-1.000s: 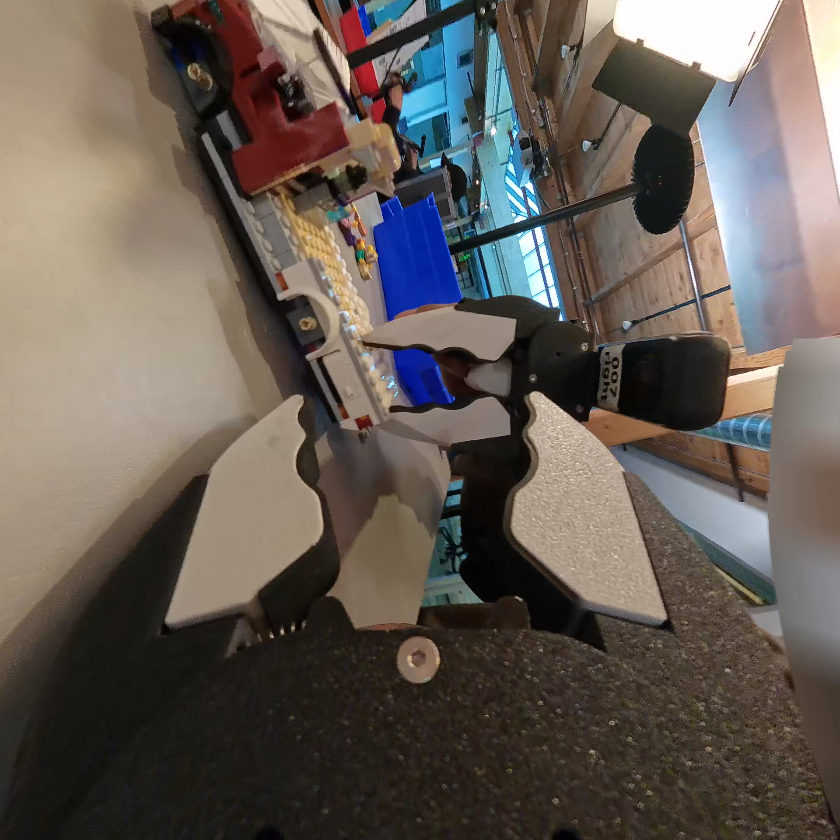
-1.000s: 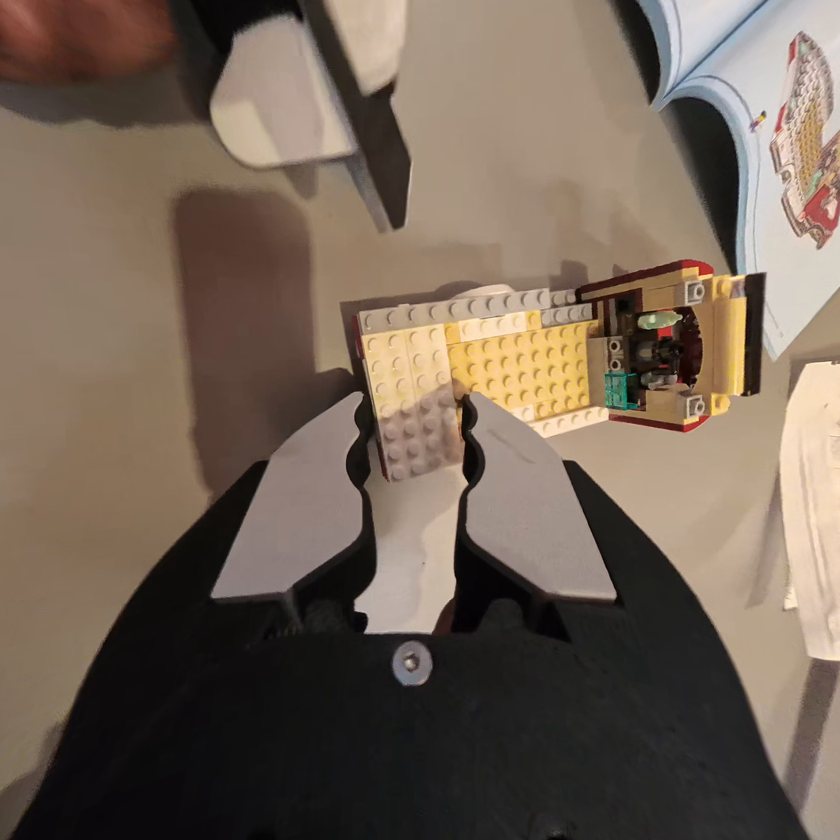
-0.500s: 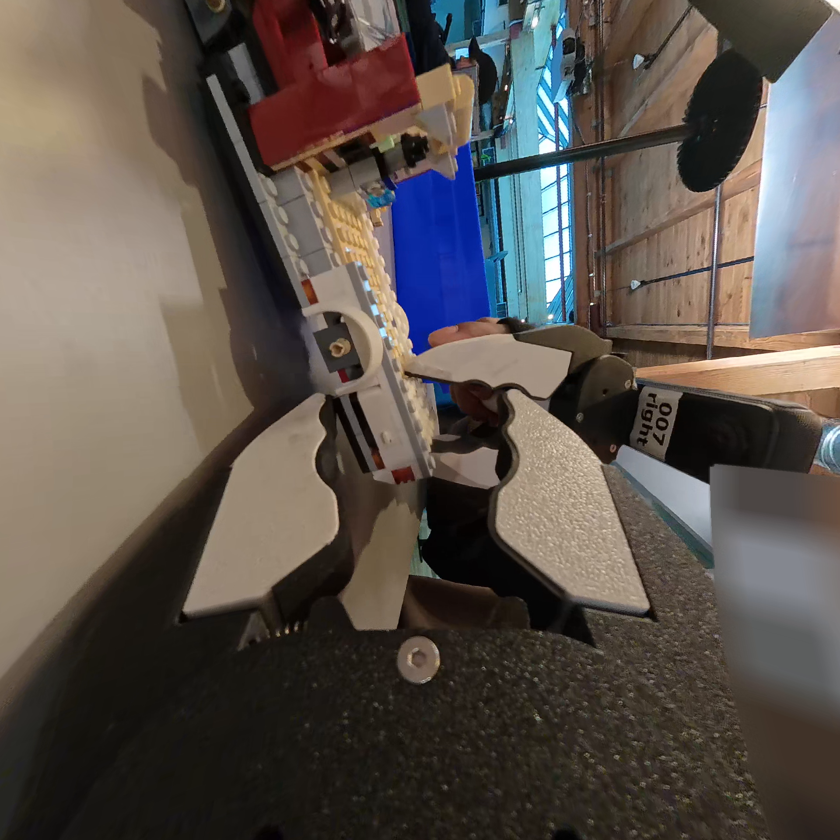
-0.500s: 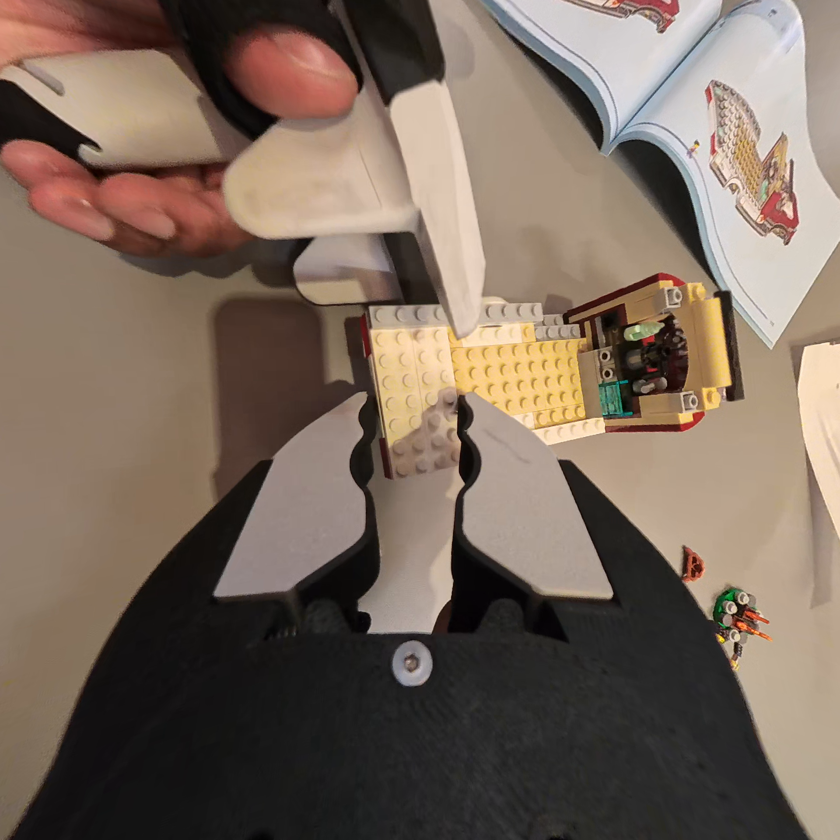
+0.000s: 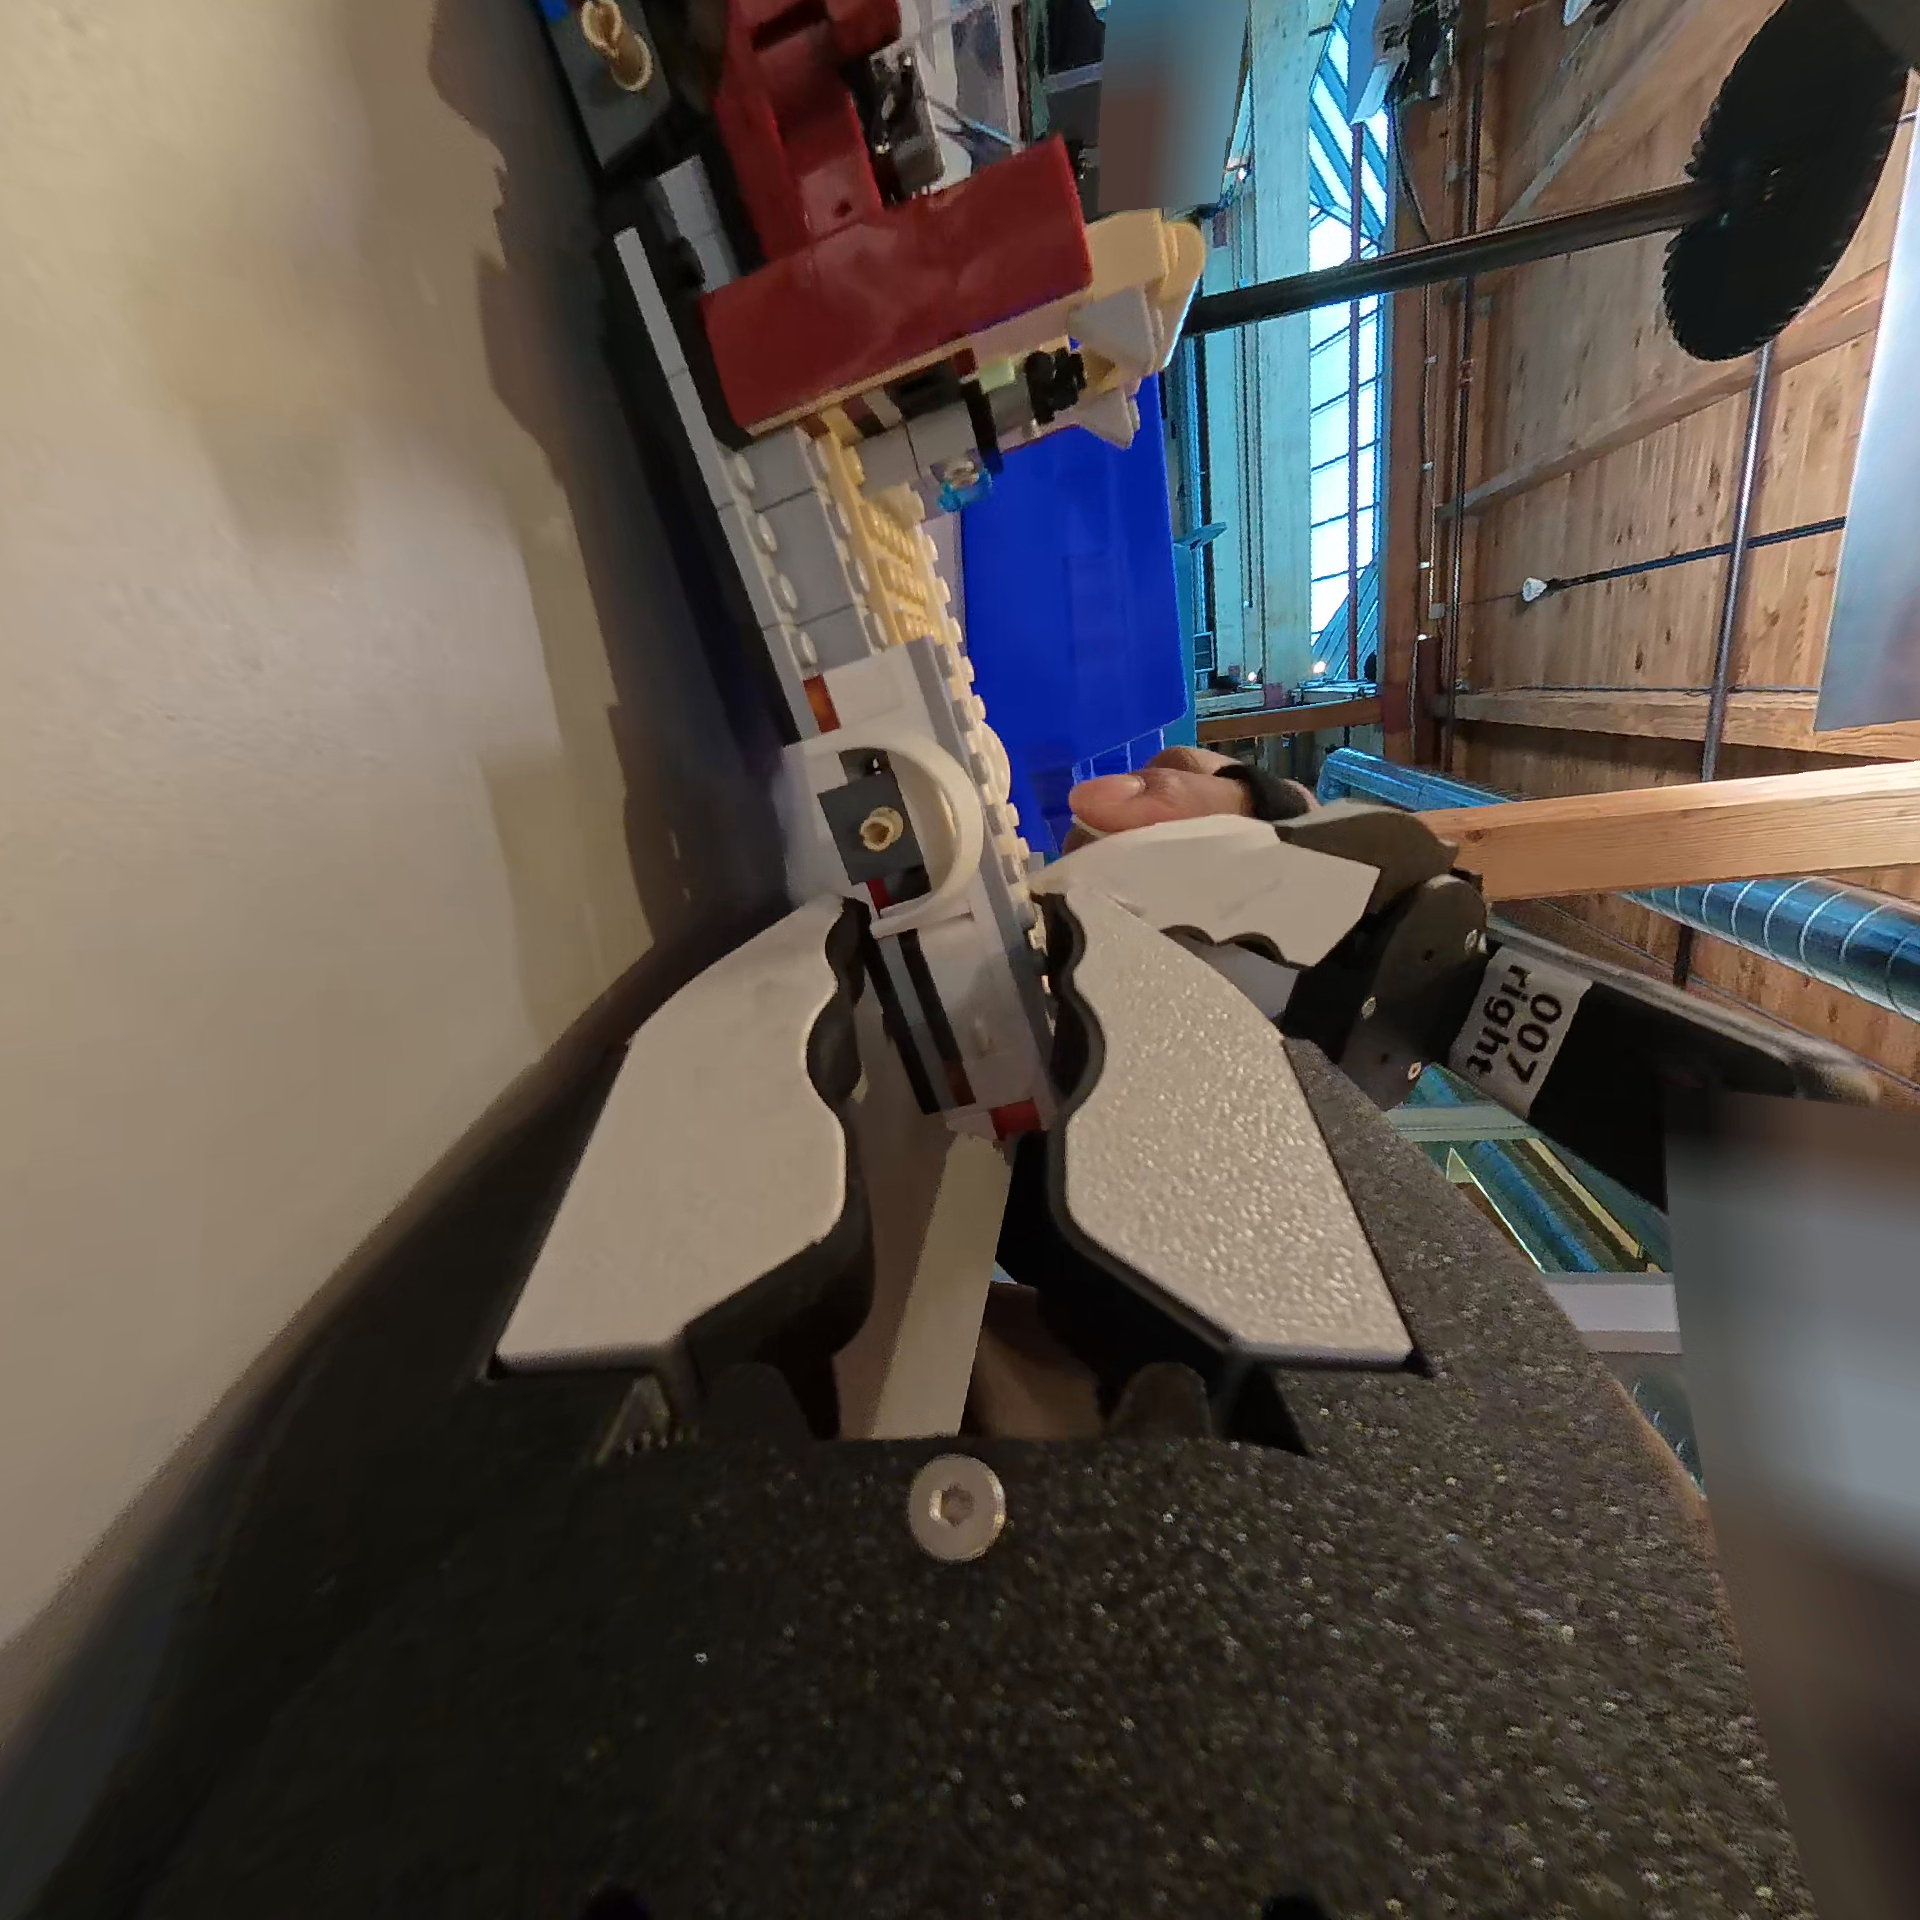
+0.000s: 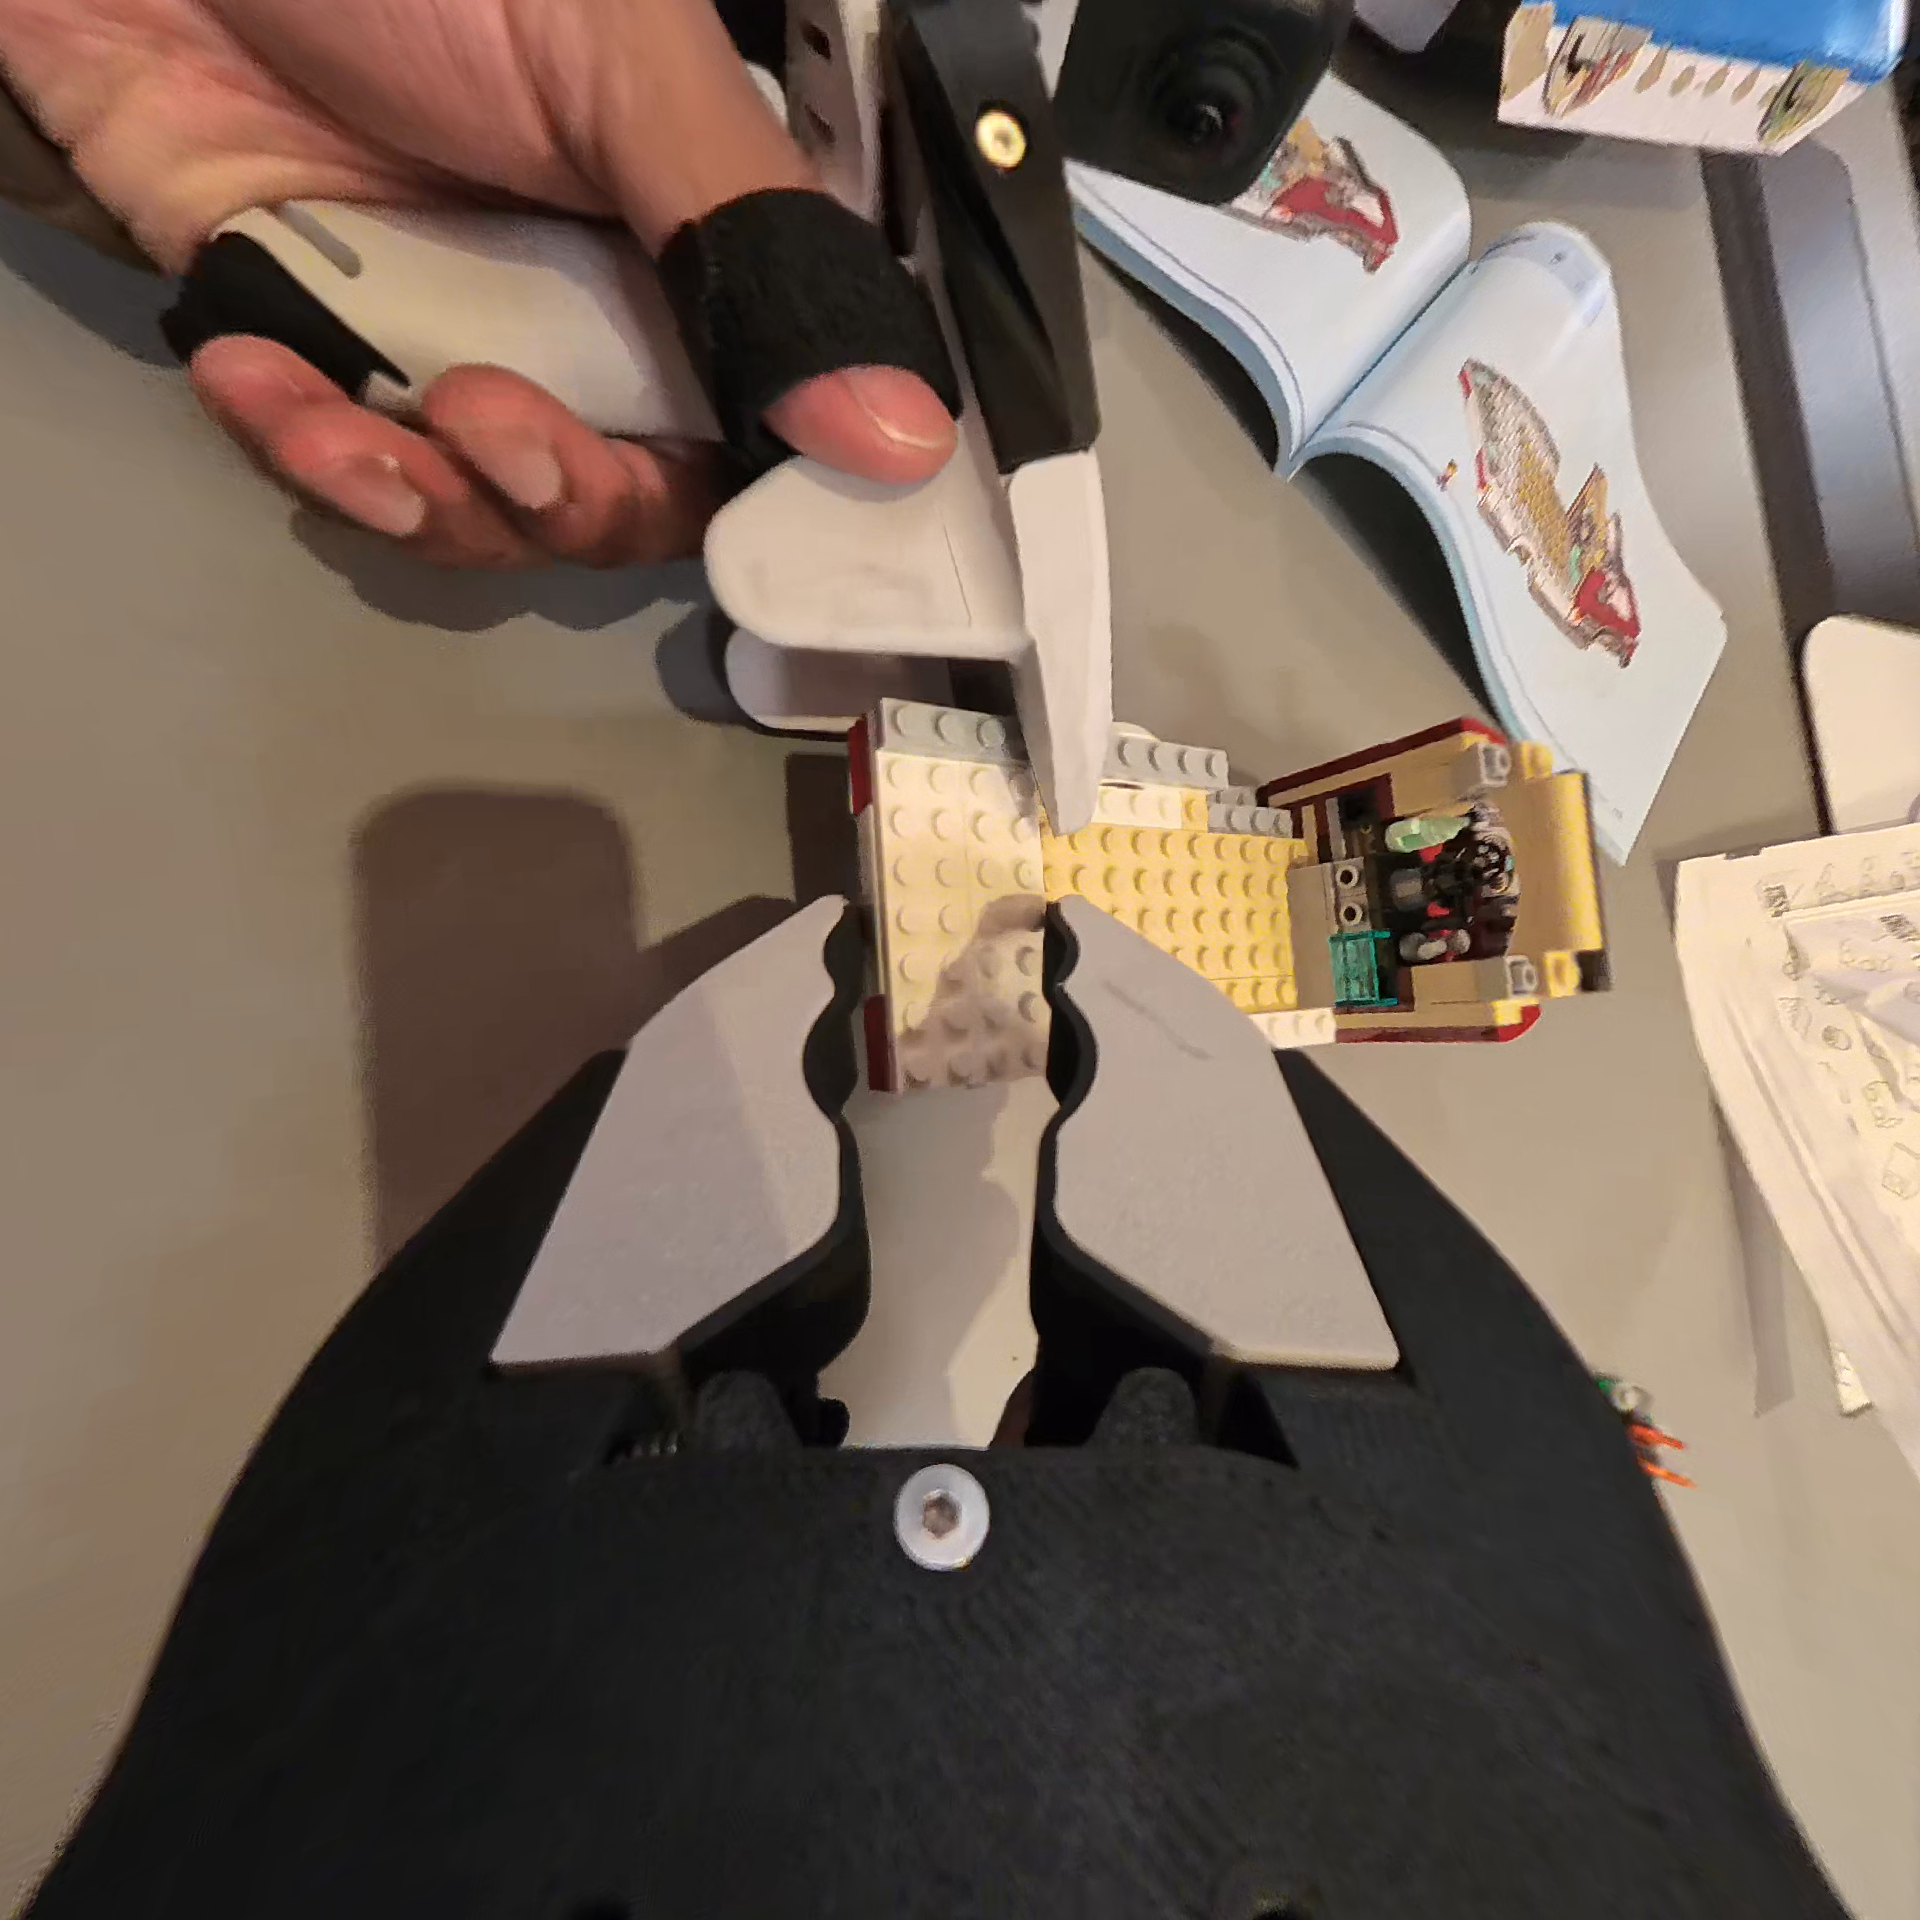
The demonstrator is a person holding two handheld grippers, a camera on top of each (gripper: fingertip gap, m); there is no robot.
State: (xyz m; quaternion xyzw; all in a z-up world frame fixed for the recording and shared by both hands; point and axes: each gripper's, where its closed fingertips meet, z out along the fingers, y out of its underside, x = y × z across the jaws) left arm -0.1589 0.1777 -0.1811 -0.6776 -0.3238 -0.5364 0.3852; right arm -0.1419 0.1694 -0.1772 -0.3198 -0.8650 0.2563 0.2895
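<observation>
The right gripper (image 6: 951, 920) is clenched on the back end of a toy brick model (image 6: 1164, 894), with one grey finger on each side of a bumpy white and cream plate and both pads pressed against its sides. The model lies on a smooth grey desk (image 6: 312, 727), about in the middle. It is long and flat, covered with round studs, pale yellow in the middle and grey along one edge. At its far end sits a dark red and tan cabin with tiny bits inside. The left gripper (image 5: 951, 925) is clenched on the same end of the model, squeezing it from top and bottom; one pad is under the plates and the other is on the studs. A white curved arch with a dark grey block in it (image 5: 883, 821) sits on the side of the model just past these fingers. A hand (image 6: 499, 312) with black cloth loops on its fingers holds the left gripper. An open booklet (image 6: 1455, 468) with pale blue, bent pages lies near the far right corner of the desk. A stack of white papers (image 6: 1818, 1039) lies at the right edge. A blue plastic bin (image 5: 1070, 603) stands behind the model.
</observation>
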